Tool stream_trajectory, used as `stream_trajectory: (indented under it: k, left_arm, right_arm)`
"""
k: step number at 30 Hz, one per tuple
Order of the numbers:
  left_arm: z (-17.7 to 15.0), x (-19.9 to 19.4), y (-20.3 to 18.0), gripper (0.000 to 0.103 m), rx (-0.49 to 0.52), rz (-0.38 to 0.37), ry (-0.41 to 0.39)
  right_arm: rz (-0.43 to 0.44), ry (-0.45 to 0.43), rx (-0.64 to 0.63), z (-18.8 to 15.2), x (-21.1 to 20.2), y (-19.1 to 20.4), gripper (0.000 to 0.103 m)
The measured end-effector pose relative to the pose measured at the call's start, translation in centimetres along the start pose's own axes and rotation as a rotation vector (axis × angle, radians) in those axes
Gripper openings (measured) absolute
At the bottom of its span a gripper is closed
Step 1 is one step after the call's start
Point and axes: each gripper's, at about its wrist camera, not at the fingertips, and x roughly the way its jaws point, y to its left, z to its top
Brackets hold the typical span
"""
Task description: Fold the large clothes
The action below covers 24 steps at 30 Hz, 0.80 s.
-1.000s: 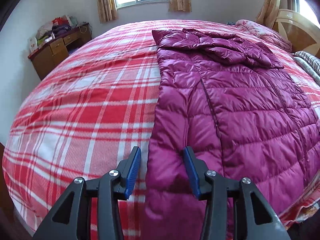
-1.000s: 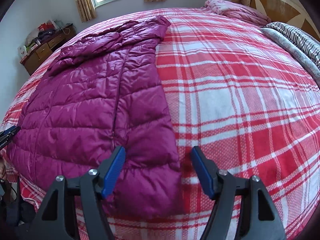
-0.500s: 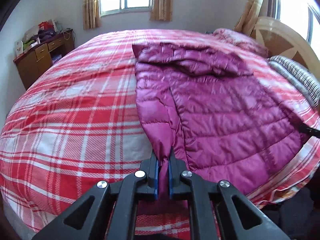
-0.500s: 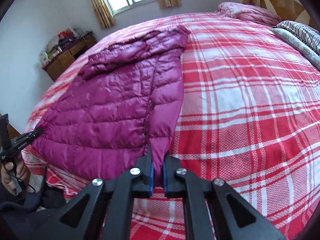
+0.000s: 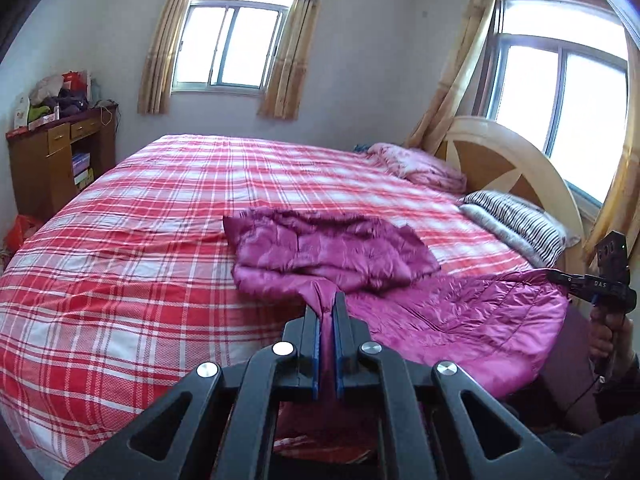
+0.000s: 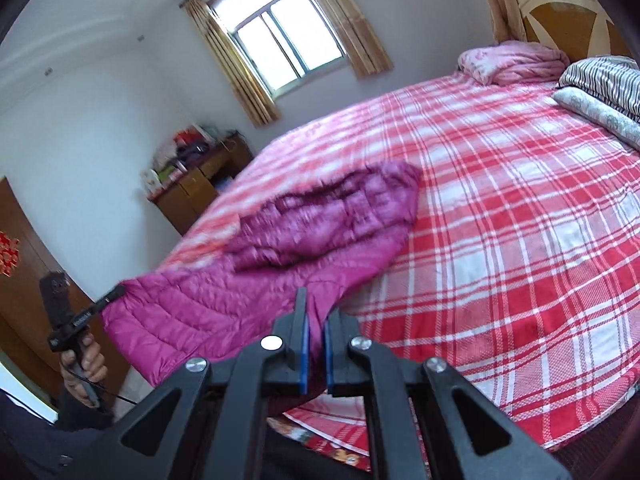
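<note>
You are pinching the magenta quilted down jacket's hem in both tools, left tool and right tool, above the red plaid bed.

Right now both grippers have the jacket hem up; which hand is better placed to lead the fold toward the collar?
Neither clearly. The left gripper and right gripper each clamp a hem corner of the magenta jacket, raised alike off the plaid bed. Probably move both together; leading with one would likely skew the fold.

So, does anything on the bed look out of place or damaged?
Nothing stands out. The purple jacket is only bunched because the left gripper and the right gripper each pinch its hem above the plaid bedspread. No tear shows.
</note>
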Motion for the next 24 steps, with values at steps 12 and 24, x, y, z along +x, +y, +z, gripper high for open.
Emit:
stream_trajectory:
  k: [12, 24]
  left_arm:
    - [6.2, 8.0, 3.6, 0.005, -0.011, 0.053, -0.019]
    - [8.6, 26.0, 9.3, 0.005, -0.055, 0.162, 0.161]
  right_arm:
    - [-0.009, -0.112, 0.050, 7.9, 5.6, -1.8, 0.008]
    - [-0.170, -0.026, 0.130, 12.6, 18.2, -7.6, 0.008]
